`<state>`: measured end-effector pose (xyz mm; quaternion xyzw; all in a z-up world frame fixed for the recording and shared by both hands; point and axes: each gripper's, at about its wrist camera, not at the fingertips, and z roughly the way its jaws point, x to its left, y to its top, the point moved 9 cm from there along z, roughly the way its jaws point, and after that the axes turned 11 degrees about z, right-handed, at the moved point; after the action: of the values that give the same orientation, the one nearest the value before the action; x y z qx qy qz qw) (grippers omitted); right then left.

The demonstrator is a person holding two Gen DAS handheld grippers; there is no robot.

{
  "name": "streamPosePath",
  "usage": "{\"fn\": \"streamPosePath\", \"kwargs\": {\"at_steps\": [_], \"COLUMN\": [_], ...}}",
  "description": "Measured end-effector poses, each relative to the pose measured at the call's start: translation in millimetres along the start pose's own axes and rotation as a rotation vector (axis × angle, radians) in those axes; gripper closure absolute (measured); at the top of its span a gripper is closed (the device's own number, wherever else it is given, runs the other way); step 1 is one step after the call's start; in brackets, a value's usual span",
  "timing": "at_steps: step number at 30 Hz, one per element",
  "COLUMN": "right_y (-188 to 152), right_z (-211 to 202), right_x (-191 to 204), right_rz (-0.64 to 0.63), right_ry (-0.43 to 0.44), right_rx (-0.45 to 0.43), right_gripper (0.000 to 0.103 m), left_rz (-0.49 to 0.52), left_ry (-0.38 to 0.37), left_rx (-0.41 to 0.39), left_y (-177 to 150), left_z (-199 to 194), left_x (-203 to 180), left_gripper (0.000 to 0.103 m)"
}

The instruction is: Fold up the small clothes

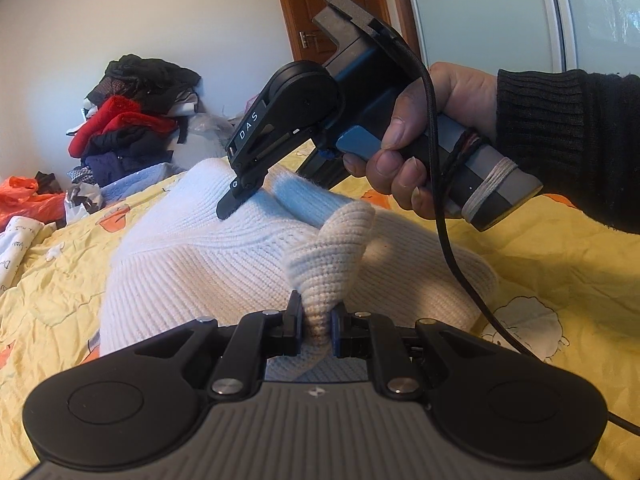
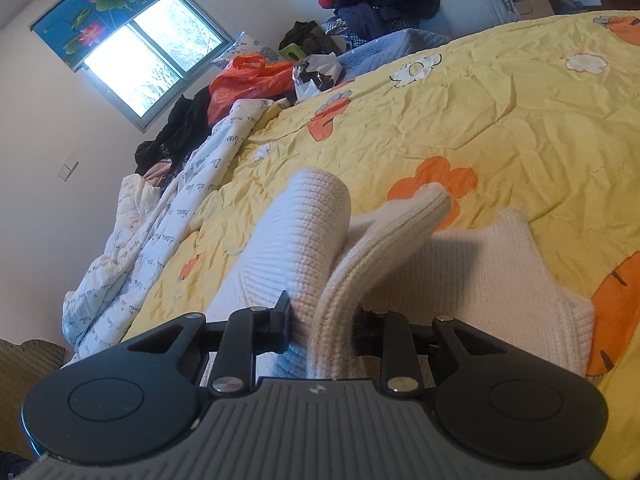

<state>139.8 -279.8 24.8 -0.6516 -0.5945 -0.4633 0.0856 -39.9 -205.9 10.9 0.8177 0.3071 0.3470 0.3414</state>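
**Both tongs clamped on the white knit, lifted over the bed**

My left tongs [image 1: 316, 322] are clenched tight on a bunched fold of the white knitted garment [image 1: 224, 264]; the cloth is pinched into a narrow neck between the pads and fans out above them into a ribbed twist. From this wrist I also see my right tongs [image 1: 240, 196], pointing down to the left, their tips pressed into the knit at its far side, with the person's hand [image 1: 432, 136] wrapped around the handle and a dark ribbed sleeve [image 1: 568, 140] behind it. A black cable [image 1: 444, 216] hangs from that handle across the garment.

From the right wrist, my right tongs [image 2: 322, 324] grasp a thick ribbed edge of the same garment [image 2: 304, 240], which rises between the fingers and droops over toward the right. The rest of the knit lies on the yellow flowered bedspread [image 2: 500, 112], partly rolled on the left.

Farther back on the bed sit a heap of dark and red clothes [image 1: 128, 120], an orange plastic bag [image 2: 248, 76] and a white printed quilt [image 2: 168, 224]. A window [image 2: 156, 60] shows on the wall.
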Motion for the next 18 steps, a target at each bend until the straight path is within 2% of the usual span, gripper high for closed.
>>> {"fn": "streamPosePath", "kwargs": {"at_steps": [12,18], "right_y": [-3,-3], "right_z": [-21,-40], "right_x": [-15,-30], "right_rz": [0.025,0.038], "right_ry": [0.003,-0.017], "right_rx": [-0.028,-0.048], "right_gripper": [0.074,0.074], "left_rz": [0.029,0.045], "left_ry": [-0.017,-0.059], "left_rx": [-0.010,-0.031], "left_y": [7,16], "left_z": [4,11], "left_x": [-1,-13], "left_gripper": [0.090,0.090]}}
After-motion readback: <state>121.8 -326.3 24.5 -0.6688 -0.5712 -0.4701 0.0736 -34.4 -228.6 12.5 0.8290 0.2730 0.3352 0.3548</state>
